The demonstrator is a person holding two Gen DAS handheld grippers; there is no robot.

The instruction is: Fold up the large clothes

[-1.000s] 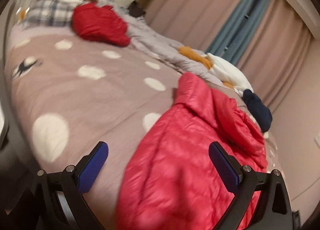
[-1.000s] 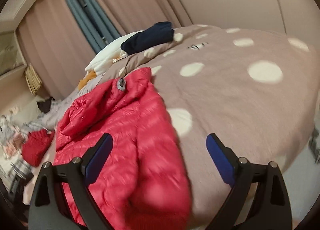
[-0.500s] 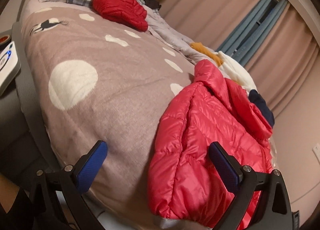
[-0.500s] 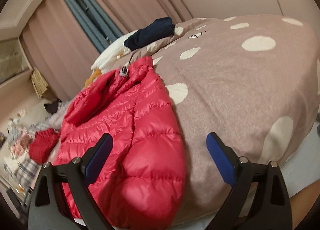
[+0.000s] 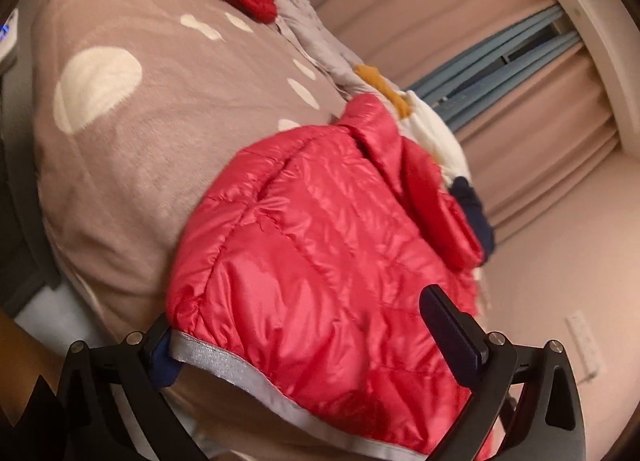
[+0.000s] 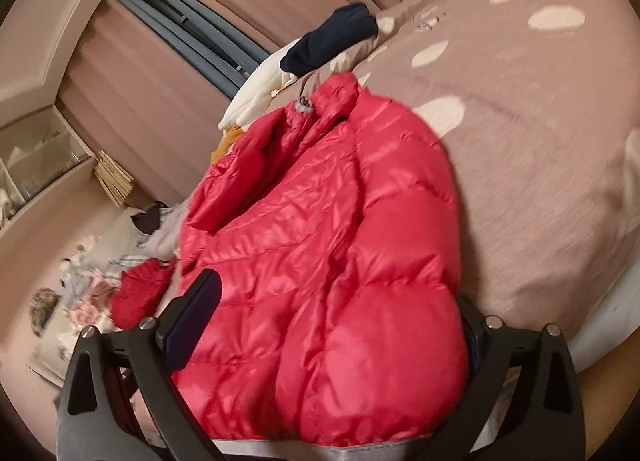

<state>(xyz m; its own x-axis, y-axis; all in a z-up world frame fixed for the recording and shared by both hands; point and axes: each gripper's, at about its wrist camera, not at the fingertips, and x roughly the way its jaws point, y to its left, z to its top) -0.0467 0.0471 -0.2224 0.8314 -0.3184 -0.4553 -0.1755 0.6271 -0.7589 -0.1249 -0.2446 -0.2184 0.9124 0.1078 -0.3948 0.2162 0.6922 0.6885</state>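
Both grippers — left (image 5: 316, 341) and right (image 6: 340, 325) — have jaws spread wide, straddling the hem of the red jacket (image 5: 320, 253) without pinching it. The jacket lies at the edge of the bed (image 5: 132, 157) — dotted mauve cover, pink curtains (image 6: 132, 101) behind.

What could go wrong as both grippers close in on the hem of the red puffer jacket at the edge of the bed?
1. The red puffer jacket looks slick and puffy; the open left gripper and right gripper may pinch only the grey hem trim or one layer, which could slip.
2. The hem overhangs the spotted blanket edge, so a slipped hold may let the jacket slide off.
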